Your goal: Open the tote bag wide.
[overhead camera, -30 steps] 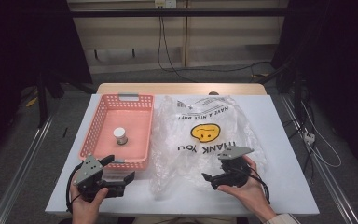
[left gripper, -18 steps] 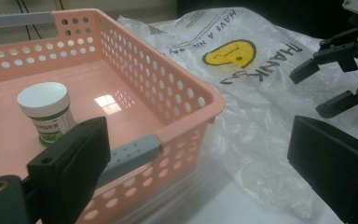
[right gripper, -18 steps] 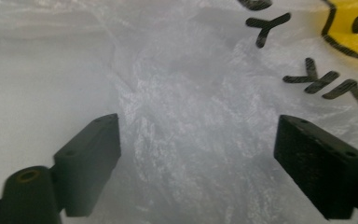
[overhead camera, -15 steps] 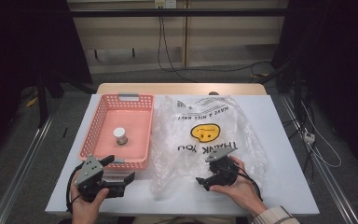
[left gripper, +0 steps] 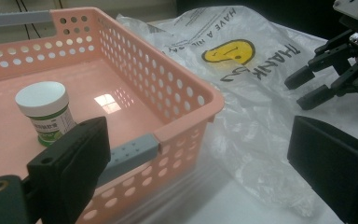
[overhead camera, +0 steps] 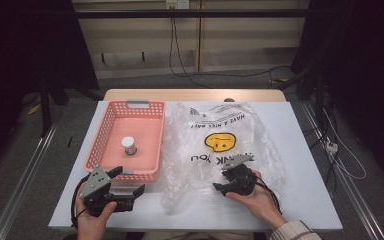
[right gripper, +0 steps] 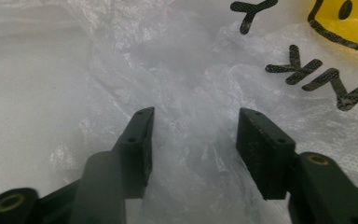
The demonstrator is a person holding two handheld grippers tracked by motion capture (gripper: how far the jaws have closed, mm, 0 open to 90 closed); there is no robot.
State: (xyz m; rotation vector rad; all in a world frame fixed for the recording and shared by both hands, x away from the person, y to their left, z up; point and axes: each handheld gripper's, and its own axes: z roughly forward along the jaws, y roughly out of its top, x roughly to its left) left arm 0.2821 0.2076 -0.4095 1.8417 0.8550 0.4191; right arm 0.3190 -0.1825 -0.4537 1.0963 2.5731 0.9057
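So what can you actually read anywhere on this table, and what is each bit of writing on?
"THANK YOU": black letters on the crinkled clear plastic bag, beside its yellow smiley face.
"HAVE A NICE DAY!": smaller black line on the same bag, above the smiley; the last word is only partly legible.
The green-and-white label on the small white-capped jar in the pink perforated plastic basket: too small and blurred to read.

On the worktop (overhead camera: 310, 150) a basket (overhead camera: 111, 122) sits to the left, with a small jar (overhead camera: 129, 145) standing upright inside it. Just right of the basket lies a plastic bag (overhead camera: 220, 130), spread flat. The left gripper (overhead camera: 125, 187) rests before the basket's near wall; the right gripper (overhead camera: 221, 184) sits on the bag's near part.
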